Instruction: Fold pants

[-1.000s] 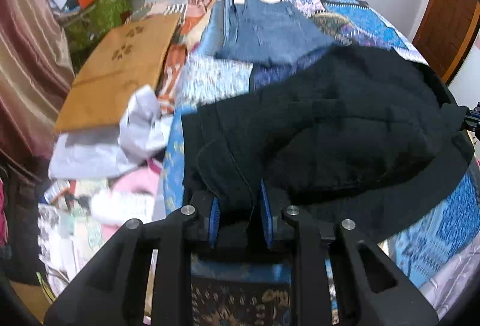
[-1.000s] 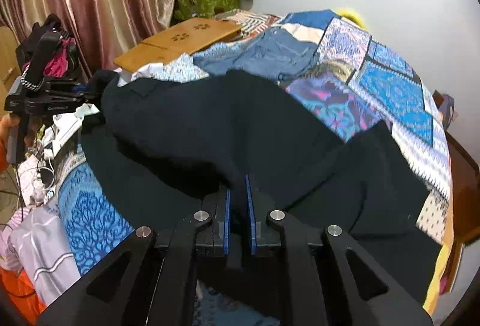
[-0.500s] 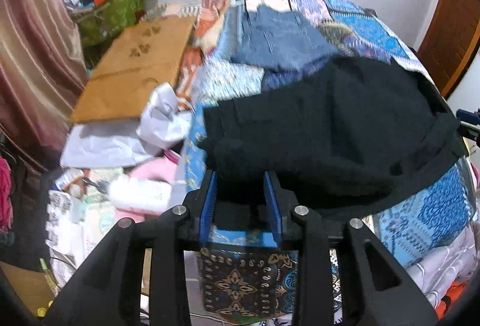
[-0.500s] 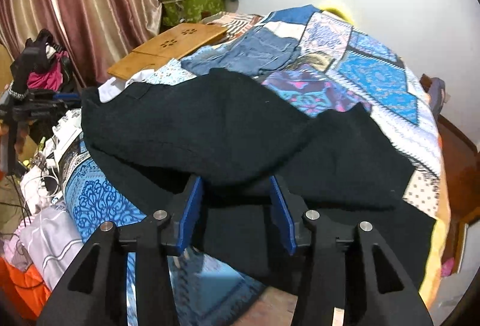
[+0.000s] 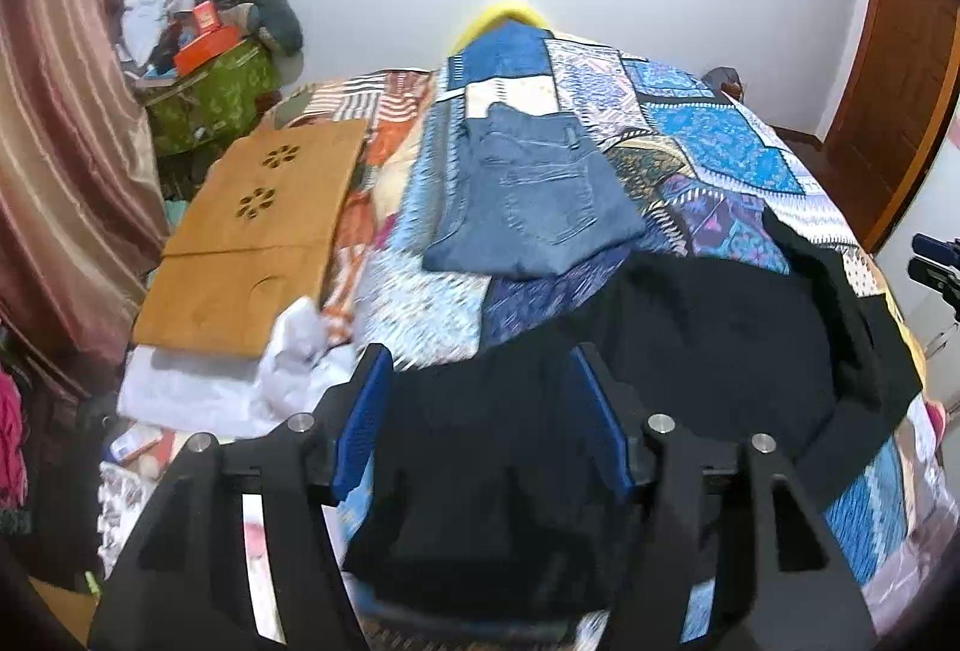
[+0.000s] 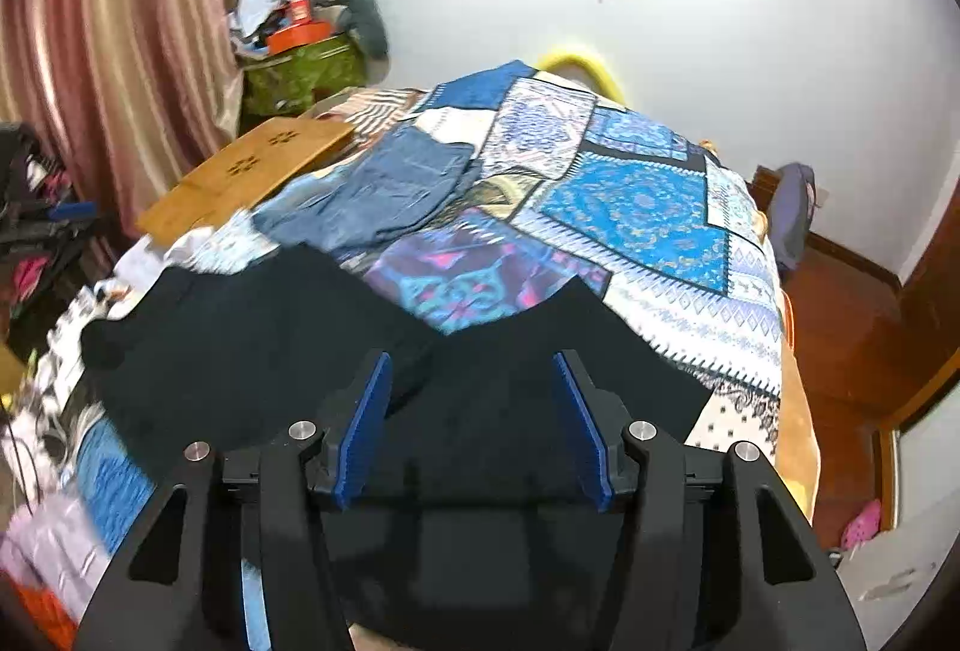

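Black pants (image 5: 708,351) lie loosely folded on the near edge of the patchwork bed (image 5: 720,135); they also show in the right wrist view (image 6: 252,351). My left gripper (image 5: 480,411) is open, its blue pads wide apart above the pants' near left edge, holding nothing. My right gripper (image 6: 474,411) is open too, over the pants' near right part, empty. The other gripper shows at the right edge of the left wrist view (image 5: 936,267).
Folded blue jeans (image 5: 528,195) lie farther back on the bed. A wooden lap board (image 5: 252,237) and white cloth (image 5: 240,381) sit at the left. Clutter and a curtain (image 5: 54,141) stand left; a wooden door (image 5: 900,69) is right.
Both grippers were shut on the black pants, then opened and let go. The pants dropped onto the bed, and both grippers pulled back and tilted up.
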Tool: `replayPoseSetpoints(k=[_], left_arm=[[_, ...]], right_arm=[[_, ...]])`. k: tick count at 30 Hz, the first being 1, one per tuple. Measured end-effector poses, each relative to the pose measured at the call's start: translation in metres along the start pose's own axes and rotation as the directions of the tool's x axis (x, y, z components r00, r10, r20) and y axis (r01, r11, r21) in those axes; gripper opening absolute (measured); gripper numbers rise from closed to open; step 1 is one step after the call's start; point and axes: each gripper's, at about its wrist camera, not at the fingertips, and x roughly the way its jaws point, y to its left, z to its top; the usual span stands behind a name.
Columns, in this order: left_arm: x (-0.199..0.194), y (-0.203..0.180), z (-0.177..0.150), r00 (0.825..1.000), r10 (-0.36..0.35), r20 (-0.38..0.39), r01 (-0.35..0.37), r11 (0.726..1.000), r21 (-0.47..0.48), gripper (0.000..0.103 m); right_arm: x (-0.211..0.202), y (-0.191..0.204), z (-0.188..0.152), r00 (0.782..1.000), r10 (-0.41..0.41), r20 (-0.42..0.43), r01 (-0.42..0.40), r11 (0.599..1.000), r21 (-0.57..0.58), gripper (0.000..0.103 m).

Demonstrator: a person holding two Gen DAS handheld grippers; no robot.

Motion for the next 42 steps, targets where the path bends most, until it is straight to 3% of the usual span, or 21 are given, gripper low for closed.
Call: replayPoseSetpoints(k=[9,19,20,21,23,26,33,42], left_arm=[[0.075,-0.047,0.033,0.996,-0.055,-0.075,0.057,0.998,0.026,0.068],[0.143,-0.068,0.036,0.982,-0.068,-0.176,0.081,0.994,0.069,0.068],[0.147,-0.069,0.035,0.980,-0.071,-0.188,0.085,0.994,0.071,0.068],[0.153,-0.070,0.034,0.976,-0.077,-0.202,0.093,0.993,0.071,0.068],[0.157,-0.072,0.032,0.973,-0.082,-0.217,0.099,0.993,0.069,0.068],[0.158,-0.075,0.031,0.973,-0.076,-0.220,0.094,0.993,0.076,0.068],[0.136,-0.087,0.034,0.977,-0.070,-0.201,0.094,0.990,0.109,0.068],[0.090,-0.127,0.029,0.977,-0.118,-0.176,0.146,0.977,0.158,0.077]], right_arm=[[0.086,-0.061,0.029,0.994,0.009,-0.113,0.006,0.992,0.129,0.052],[0.190,-0.103,0.039,0.967,0.035,-0.252,0.011,0.983,0.182,0.052],[0.198,-0.105,0.038,0.964,0.039,-0.265,0.012,0.982,0.187,0.047],[0.206,-0.106,0.035,0.958,0.045,-0.283,0.010,0.982,0.191,0.035],[0.213,-0.106,0.032,0.955,0.056,-0.293,0.001,0.982,0.188,0.030],[0.208,-0.104,0.031,0.959,0.064,-0.276,-0.017,0.985,0.172,0.013],[0.160,-0.108,0.038,0.984,0.020,-0.180,0.008,0.988,0.153,0.010],[0.044,-0.142,0.056,0.998,-0.066,0.007,0.064,0.978,0.199,0.010]])
